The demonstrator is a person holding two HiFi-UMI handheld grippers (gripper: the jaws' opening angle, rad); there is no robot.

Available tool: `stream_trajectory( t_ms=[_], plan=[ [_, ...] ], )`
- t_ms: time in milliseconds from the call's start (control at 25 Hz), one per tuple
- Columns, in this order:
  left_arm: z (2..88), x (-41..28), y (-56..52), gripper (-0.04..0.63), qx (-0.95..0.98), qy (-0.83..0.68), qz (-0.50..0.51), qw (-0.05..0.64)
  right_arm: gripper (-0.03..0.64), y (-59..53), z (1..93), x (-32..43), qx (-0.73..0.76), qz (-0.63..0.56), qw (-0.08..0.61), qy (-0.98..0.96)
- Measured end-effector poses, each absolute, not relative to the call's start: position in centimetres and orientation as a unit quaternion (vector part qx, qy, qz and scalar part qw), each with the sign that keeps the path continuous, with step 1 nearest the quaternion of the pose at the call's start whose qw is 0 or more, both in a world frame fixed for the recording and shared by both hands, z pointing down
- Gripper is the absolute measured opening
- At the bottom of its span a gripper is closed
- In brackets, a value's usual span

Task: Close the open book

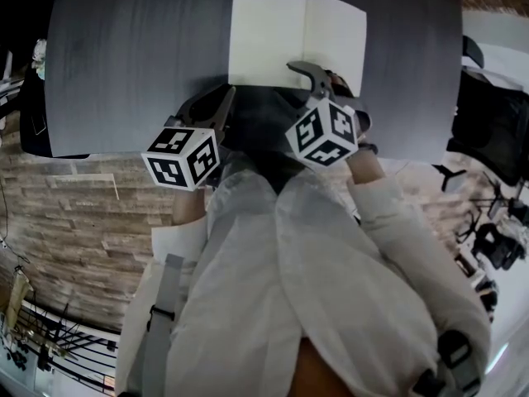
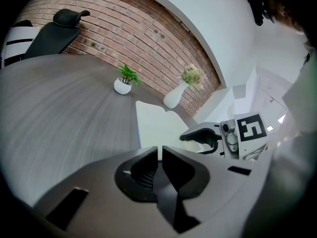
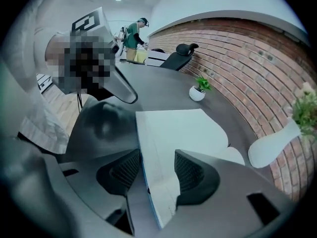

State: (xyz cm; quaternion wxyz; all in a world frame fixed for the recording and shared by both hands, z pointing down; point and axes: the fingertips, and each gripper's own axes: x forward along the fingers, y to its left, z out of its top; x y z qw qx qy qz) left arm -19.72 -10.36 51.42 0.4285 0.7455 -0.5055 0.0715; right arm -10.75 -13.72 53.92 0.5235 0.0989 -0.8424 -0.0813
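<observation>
Book [image 1: 297,40] is lying open on the bench [image 1: 124,56]; right gripper [image 3: 158,155] fingers are gaping wide astride its near page edge, gripping nothing, and left gripper [image 2: 160,152] is hovering closed to a slit, empty. Risk: fingers pinching only a few leaves, creasing them while the cover is staying flat.

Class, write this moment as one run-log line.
book open on table; left claw shut, empty; right claw open astride book's edge

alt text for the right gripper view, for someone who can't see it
The right gripper holds its jaws open on either side of the near edge of an open book with white pages, lying flat on a dark grey table. Beyond the book stand a small potted plant and a white vase, before a brick wall.
</observation>
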Motion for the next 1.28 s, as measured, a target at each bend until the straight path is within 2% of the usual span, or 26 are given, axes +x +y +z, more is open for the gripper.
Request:
stream_trajectory(
  t_ms=[720,1000,1280],
  plan=[
    [51.5,-18.9,-9.6,0.029,0.745,-0.504,0.073,0.432,0.198,-13.9,54.3,-10.7,0.036,-0.200,0.559,-0.804],
    [52.2,-19.0,-9.5,0.029,0.739,-0.508,0.088,0.434,0.198,-13.8,53.8,-10.5,0.086,-0.244,0.528,-0.809],
    [52.6,-18.8,-9.6,0.031,0.742,-0.506,0.107,0.426,0.198,-13.7,53.7,-10.1,0.132,-0.204,0.502,-0.830]
  ],
)
